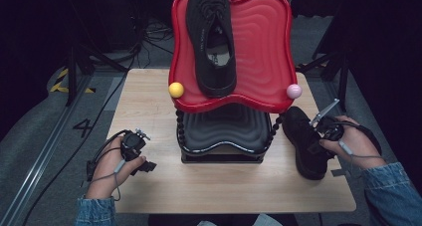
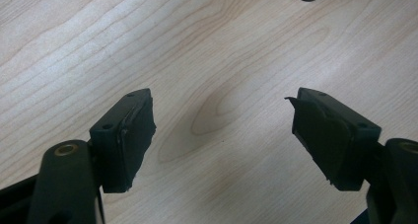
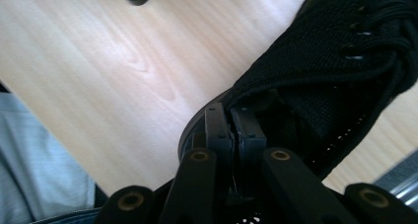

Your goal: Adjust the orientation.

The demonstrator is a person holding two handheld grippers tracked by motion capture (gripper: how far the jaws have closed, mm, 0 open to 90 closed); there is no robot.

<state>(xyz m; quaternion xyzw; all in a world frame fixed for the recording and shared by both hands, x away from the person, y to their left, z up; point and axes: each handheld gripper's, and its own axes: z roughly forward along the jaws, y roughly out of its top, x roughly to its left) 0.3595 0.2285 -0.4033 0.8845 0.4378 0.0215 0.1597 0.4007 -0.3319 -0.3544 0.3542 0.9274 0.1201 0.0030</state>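
Observation:
One black lace-up shoe [image 1: 214, 42] lies on the red upper tray [image 1: 259, 42] of a two-tier rack, toe toward me. A second black shoe [image 1: 303, 146] rests on the wooden table [image 1: 149, 101] to the right of the rack. My right gripper [image 1: 321, 136] is shut on the rim of this shoe's opening. In the right gripper view the jaws [image 3: 231, 113] pinch the shoe's [image 3: 320, 71] thin collar edge, with the laces at upper right. My left gripper [image 1: 147, 165] rests low at the table's left. Its jaws [image 2: 222, 110] stand wide apart over bare wood, nothing between them.
Under the red tray sits a black ribbed tray [image 1: 224, 129] on beaded posts. A yellow ball [image 1: 175, 89] and a pink ball [image 1: 293, 91] cap the red tray's front corners. Cables and stands lie on the floor behind the table.

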